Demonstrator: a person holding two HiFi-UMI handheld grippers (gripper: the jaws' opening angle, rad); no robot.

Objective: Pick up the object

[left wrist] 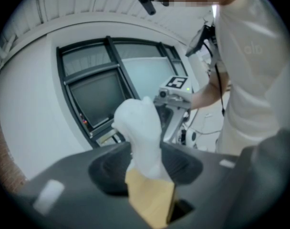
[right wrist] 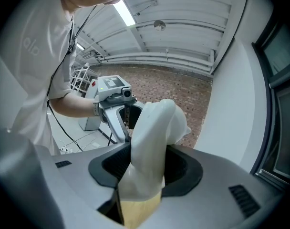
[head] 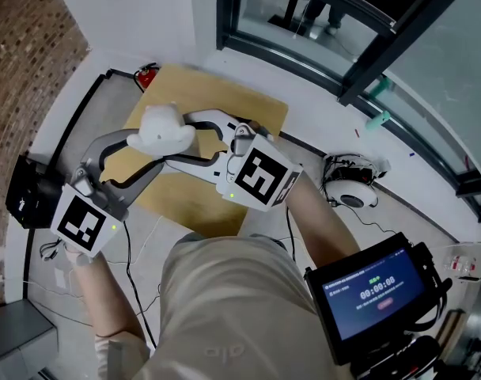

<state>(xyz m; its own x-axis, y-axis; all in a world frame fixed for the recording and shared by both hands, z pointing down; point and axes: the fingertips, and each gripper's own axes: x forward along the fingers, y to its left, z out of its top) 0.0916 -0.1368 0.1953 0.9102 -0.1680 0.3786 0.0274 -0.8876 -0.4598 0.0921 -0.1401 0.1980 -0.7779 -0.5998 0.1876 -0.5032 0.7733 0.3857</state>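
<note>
A lumpy white object [head: 161,129] is held in the air over a tan board [head: 232,105] by both grippers at once. My left gripper [head: 148,150], dark grey, comes in from the lower left and is shut on the white object [left wrist: 140,128], with its pads against both sides of the lower part. My right gripper [head: 187,137], white, reaches in from the right and is likewise shut on the white object [right wrist: 152,137]. In each gripper view the other gripper shows behind the object. The tan board shows below the jaws in both gripper views.
The tan board lies on a pale floor. A red extinguisher [head: 148,75] stands at its far left corner and a black box [head: 28,200] sits at the left. A white device with cables [head: 353,190] lies at the right, below dark window frames [head: 367,62]. A screen [head: 373,285] is close at the lower right.
</note>
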